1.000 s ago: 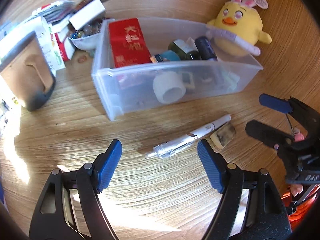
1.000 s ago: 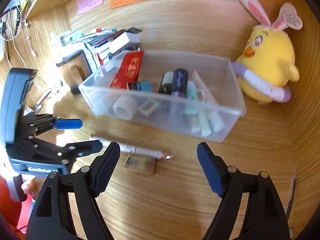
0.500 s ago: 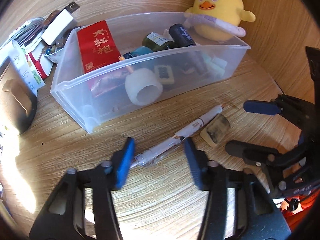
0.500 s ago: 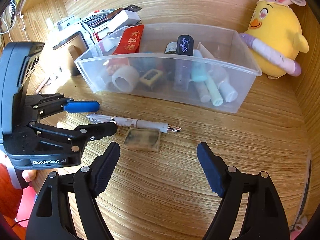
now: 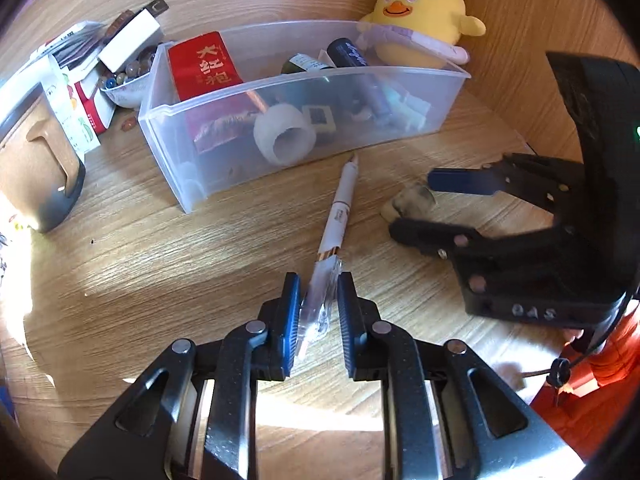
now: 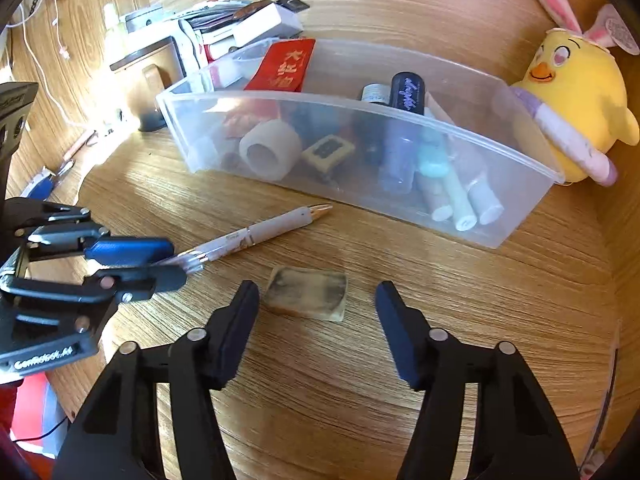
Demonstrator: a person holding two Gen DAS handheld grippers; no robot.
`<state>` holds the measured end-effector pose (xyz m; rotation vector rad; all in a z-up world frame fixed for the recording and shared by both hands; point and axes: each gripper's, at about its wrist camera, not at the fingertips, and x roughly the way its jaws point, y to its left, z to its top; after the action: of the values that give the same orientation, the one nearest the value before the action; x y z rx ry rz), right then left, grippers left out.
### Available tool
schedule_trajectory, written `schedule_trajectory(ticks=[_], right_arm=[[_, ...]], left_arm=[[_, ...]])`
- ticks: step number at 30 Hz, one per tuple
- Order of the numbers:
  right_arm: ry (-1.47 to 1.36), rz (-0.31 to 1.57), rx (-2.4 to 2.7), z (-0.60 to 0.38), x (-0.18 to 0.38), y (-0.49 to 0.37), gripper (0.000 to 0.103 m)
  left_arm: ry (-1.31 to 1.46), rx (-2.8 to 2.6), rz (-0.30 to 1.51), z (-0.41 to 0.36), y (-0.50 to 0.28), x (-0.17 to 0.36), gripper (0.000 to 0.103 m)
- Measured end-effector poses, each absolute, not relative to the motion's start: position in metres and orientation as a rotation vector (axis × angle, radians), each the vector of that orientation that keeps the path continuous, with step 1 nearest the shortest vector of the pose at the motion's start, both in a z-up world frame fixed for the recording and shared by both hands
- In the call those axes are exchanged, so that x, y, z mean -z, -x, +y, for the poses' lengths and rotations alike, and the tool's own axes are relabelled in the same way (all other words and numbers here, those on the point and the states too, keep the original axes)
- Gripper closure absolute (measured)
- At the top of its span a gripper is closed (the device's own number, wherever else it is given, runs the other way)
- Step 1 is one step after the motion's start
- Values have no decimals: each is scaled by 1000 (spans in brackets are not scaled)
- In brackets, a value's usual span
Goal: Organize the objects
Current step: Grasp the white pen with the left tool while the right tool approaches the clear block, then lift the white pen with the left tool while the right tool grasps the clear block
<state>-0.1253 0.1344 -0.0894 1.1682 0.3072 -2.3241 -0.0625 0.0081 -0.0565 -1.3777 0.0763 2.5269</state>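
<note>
Two tongs: we saw L tongs [image 5: 318, 312] clamped on the pen [image 5: 338, 216] rear, axis aimed at the bin [image 5: 304, 76]; R tongs [image 6: 316, 328] wide, eraser [image 6: 307, 294] on desk just ahead.

Both views are brightly lit by warm daylight entering from the left. In the left wrist view, overexposed patches are seen on the wooden desk [image 5: 132, 264] at the left edge and beneath the left gripper [image 5: 318, 308]. In the right wrist view, glare is seen around the brown holder [image 6: 150, 76] at upper left. Soft shadows are cast to the right of objects. Strong fisheye bending is shown toward the rims, with dark vignetted corners. The right gripper [image 5: 416, 208] is slightly motion-blurred in the left wrist view; the centres are rendered sharp.
</note>
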Motion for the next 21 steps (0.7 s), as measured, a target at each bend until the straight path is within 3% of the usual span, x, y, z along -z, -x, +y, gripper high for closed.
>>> schedule_trajectory(ticks=[3, 14, 21], right_arm=[[-1162, 300, 2327, 134, 89, 126, 65], [-1164, 211, 2353, 147, 84, 126, 65], [-1127, 175, 2375, 155, 72, 123, 65]], left_arm=[[1382, -2528, 97, 12, 66, 56, 85], [1367, -2517, 132, 29, 94, 57, 85], [1356, -2535, 118, 31, 87, 57, 93]])
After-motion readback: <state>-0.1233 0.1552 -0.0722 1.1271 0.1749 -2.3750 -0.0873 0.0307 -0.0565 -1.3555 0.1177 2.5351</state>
